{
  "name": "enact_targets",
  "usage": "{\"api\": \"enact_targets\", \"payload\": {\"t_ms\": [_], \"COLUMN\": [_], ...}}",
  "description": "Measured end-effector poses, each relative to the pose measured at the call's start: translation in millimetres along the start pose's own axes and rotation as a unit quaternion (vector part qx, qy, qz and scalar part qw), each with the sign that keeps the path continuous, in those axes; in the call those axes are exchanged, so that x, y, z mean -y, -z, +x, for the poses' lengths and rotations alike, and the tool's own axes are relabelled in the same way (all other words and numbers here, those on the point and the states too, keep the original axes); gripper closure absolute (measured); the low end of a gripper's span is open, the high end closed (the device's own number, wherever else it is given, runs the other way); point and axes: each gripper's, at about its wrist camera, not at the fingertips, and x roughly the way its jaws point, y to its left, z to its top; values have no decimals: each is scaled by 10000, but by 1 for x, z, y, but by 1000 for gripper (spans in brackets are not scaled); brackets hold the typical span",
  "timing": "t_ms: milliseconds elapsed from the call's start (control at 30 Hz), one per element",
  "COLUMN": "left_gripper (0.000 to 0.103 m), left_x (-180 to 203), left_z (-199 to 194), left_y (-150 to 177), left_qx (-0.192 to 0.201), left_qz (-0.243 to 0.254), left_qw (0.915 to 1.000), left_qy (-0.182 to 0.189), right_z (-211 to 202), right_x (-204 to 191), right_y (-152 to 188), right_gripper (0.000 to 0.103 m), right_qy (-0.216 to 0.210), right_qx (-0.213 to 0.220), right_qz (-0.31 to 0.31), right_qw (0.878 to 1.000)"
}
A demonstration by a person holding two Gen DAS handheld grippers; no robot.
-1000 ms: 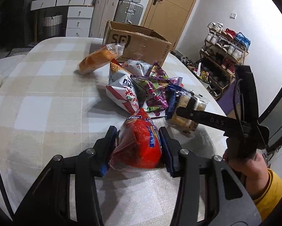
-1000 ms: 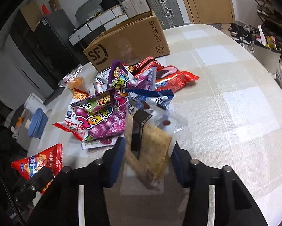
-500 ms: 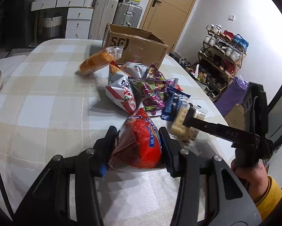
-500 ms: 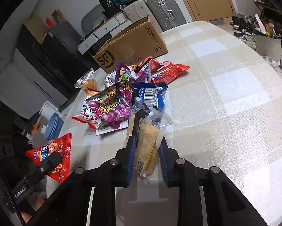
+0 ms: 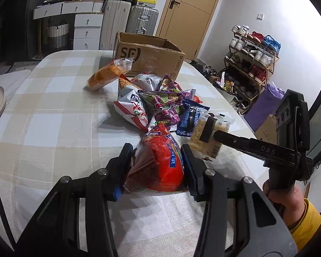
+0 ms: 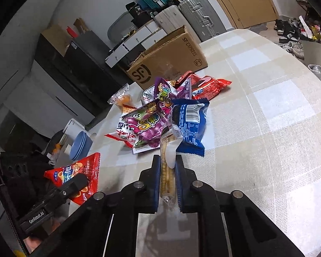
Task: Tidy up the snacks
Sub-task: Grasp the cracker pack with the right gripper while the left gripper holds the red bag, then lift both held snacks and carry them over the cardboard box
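My left gripper (image 5: 157,169) is shut on a puffy red snack bag (image 5: 158,167), held just above the checked tablecloth. My right gripper (image 6: 167,181) is shut on a clear pack of pale crackers (image 6: 166,171), which stands on edge between the blue pads. In the left wrist view the same cracker pack (image 5: 205,141) shows at the tip of the right gripper (image 5: 208,129). The red bag (image 6: 76,175) appears at lower left of the right wrist view. A pile of snacks lies beyond: a blue packet (image 6: 190,124), a purple candy bag (image 6: 149,124), a white-and-red bag (image 5: 134,111).
An open cardboard box (image 5: 147,57) stands at the table's far side, with an orange snack pack (image 5: 106,75) leaning near it. A red packet (image 6: 209,85) lies by the box. Blue bowls (image 6: 81,145) sit off the table's left. A shoe rack (image 5: 252,60) stands by the wall.
The right gripper closed on the cracker pack, turning it on edge and drawing it slightly back from the pile. The left gripper kept its hold on the red bag.
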Motion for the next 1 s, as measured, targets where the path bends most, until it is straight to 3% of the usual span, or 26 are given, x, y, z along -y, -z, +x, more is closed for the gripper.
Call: {"api": "enact_targets", "payload": {"t_ms": [200, 400, 633, 800, 1000], "left_gripper": [60, 60, 60, 60, 60], "left_x": [3, 8, 10, 8, -3], "left_z": [-7, -12, -18, -19, -19], "left_y": [2, 2, 3, 5, 6], "left_qx": [-27, -56, -86, -112, -155], "left_qz": [30, 112, 111, 95, -20], "left_qw": [10000, 9999, 9999, 9999, 9998], "left_qy": [-23, -40, -64, -61, -84], "right_z": [-10, -8, -2, 13, 26], "right_x": [1, 0, -42, -70, -85], "right_y": [2, 4, 10, 19, 17], "right_gripper": [90, 90, 90, 90, 90], "right_qy": [-217, -165, 293, 555, 689], "right_qx": [68, -12, -257, -526, -713], "right_qz": [12, -64, -1148, -1846, -2068], "right_qw": [9997, 9998, 9926, 9798, 9733]}}
